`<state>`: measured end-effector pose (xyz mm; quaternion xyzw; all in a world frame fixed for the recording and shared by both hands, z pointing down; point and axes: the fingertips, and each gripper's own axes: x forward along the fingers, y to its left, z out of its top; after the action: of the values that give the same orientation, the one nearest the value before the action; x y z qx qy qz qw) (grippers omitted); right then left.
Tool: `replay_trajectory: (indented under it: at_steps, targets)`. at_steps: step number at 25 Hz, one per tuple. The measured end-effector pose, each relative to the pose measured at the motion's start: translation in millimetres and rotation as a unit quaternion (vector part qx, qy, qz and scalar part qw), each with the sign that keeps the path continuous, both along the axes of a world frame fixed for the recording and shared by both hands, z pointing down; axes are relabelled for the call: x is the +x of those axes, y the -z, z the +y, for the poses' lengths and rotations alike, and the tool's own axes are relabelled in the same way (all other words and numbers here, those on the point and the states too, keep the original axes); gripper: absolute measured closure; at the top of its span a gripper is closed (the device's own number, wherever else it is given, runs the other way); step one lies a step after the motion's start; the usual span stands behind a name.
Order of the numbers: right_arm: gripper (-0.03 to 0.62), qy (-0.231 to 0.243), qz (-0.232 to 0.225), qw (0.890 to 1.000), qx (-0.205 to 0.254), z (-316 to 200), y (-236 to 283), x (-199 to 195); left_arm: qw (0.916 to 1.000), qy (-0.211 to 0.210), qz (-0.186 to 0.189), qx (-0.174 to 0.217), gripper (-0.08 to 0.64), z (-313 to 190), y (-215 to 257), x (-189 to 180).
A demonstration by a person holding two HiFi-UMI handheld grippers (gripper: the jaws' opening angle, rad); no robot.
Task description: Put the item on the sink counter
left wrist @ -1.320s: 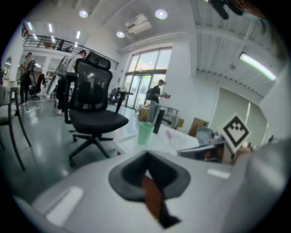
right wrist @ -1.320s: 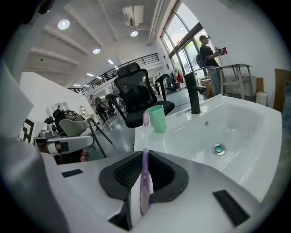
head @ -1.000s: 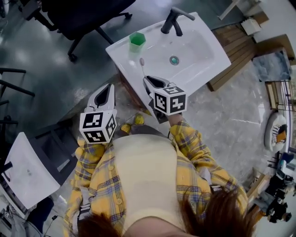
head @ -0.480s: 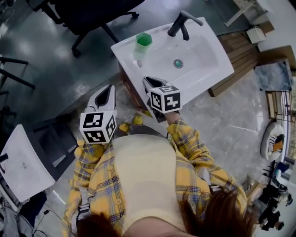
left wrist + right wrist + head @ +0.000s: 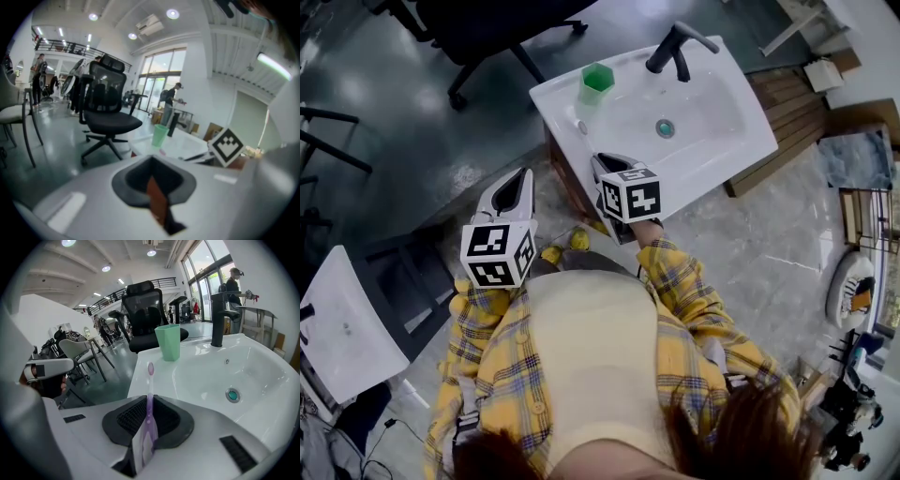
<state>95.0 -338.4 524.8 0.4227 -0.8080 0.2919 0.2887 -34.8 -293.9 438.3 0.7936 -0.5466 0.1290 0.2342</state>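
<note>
At the near-left edge of the white ceramic sink counter (image 5: 727,141), count: two hand-held grippers, one slim purple plastic toothbrush (image 5: 150,380), one green plastic cup (image 5: 168,342), one black metal faucet (image 5: 219,317), one teal drain plug (image 5: 232,394), and one black office chair (image 5: 147,305) beyond the sink. Right gripper (image 5: 148,411): jaws pinched on the toothbrush handle. In the right gripper view the brush runs out from between them toward 12 o'clock. Its head sits past the fingertips, over the flat counter strip left of the basin; whether it touches the counter cannot be judged. The cup stands upright on the counter at about 1 o'clock from the brush head, apart from it. The faucet is at 2 o'clock, behind the basin, and the drain plug is just past 3 o'clock, in the basin floor. In the head view the brush head lies at 11 o'clock from the right gripper, between it and the cup. Left gripper (image 5: 152,164): jaws pressed together, nothing between them. It is held off the sink over the floor, at 8 o'clock from the right gripper, well apart from the toothbrush.
</note>
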Motion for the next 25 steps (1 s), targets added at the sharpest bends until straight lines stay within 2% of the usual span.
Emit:
replay_trajectory:
  at_steps: [25]
  targets:
    - [0.546,0.023,0.037,0.999,0.009,0.9,-4.6,-3.8,1.0,-0.005,0.001,0.003,0.552,-2.1,0.2,-2.2]
